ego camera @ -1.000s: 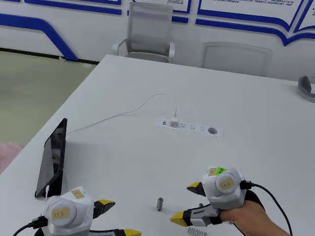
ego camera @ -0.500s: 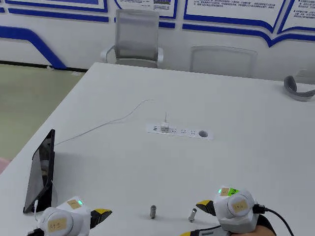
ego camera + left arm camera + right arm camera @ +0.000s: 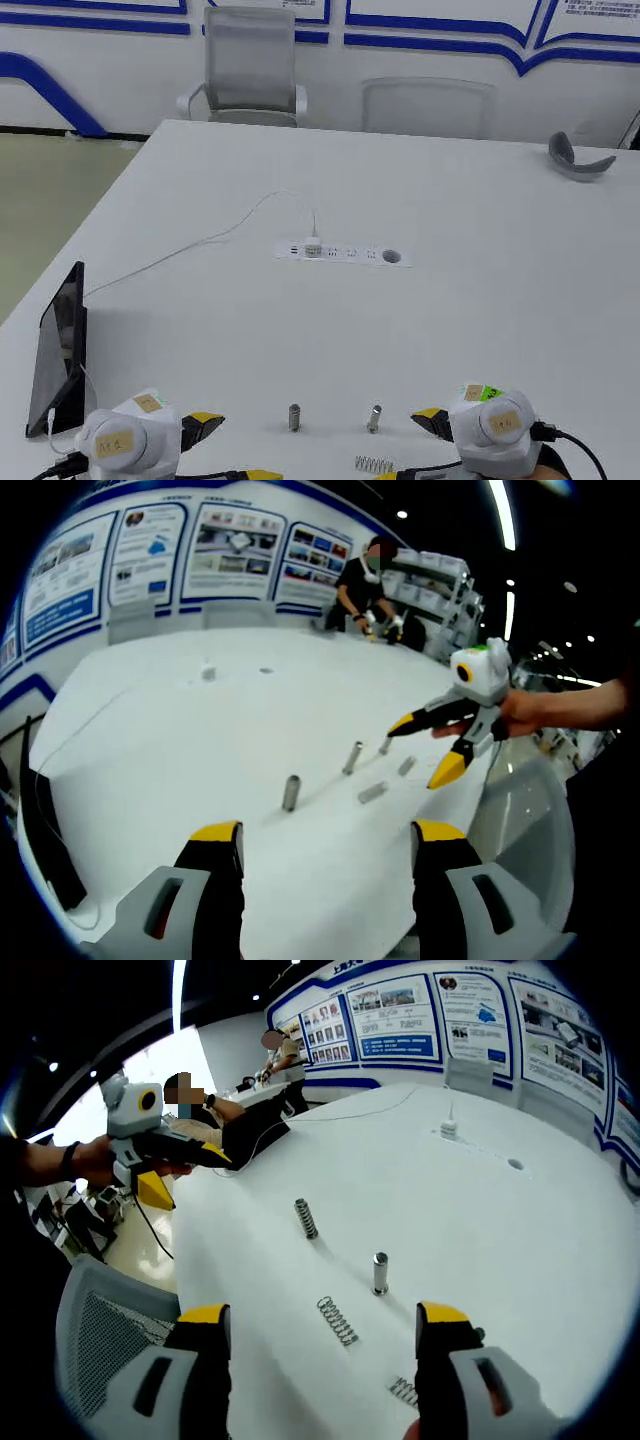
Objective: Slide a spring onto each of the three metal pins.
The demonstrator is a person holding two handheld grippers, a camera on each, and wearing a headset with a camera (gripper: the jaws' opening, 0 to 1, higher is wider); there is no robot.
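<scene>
Two short metal pins stand near the table's front edge. The left pin [image 3: 294, 417] [image 3: 305, 1217] looks wrapped in a spring. The right pin [image 3: 374, 418] [image 3: 380, 1272] is bare. One loose spring [image 3: 372, 464] [image 3: 337, 1320] lies in front of the bare pin, and another spring [image 3: 403, 1390] lies close by my right jaw. My left gripper [image 3: 233, 447] [image 3: 328, 832] is open left of the pins, holding nothing. My right gripper [image 3: 407, 445] [image 3: 324, 1314] is open to their right, also holding nothing.
A white power strip [image 3: 330, 252] with a thin cable sits mid-table. A dark tablet [image 3: 58, 345] leans at the left edge. Two chairs [image 3: 248, 60] stand beyond the far edge, and a grey curved object [image 3: 580, 160] lies far right. People sit in the background [image 3: 360, 585].
The head camera has tilted, shifting the whole picture. My right gripper has drawn back to the right, away from the pins, uncovering the bare pin. The left gripper has hardly moved.
</scene>
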